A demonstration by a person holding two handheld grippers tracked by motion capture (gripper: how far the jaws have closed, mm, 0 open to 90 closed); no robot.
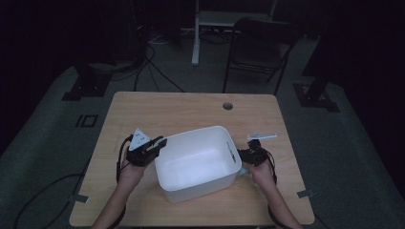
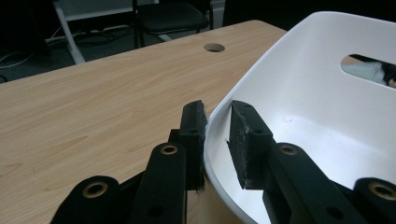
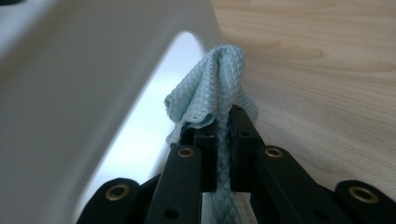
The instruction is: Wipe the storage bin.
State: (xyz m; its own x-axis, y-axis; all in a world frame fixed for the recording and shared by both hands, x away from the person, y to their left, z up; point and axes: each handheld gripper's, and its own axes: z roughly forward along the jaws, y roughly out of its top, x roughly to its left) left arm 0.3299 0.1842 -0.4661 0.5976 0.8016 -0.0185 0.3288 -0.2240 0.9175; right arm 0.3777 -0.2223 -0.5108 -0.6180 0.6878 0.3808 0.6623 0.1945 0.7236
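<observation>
A white plastic tub (image 1: pixel 196 131) stands in the middle of the wooden table (image 1: pixel 167 109). My left gripper (image 1: pixel 161 141) is at the tub's left rim. In the left gripper view its jaws straddle the tub wall (image 2: pixel 317 107), one pad outside and one inside, and the left gripper (image 2: pixel 217 109) is shut on the rim. My right gripper (image 1: pixel 241 155) is at the tub's right side. In the right gripper view it (image 3: pixel 223 114) is shut on a light blue waffle-weave cloth (image 3: pixel 219 84), which rests against the tub's outer wall (image 3: pixel 70 93) by a handle slot.
A round cable hole (image 1: pixel 228 106) sits near the table's far edge. A dark folding chair (image 1: pixel 258 47) and a white stand are on the floor beyond the table. Bare wood lies in front of and behind the tub.
</observation>
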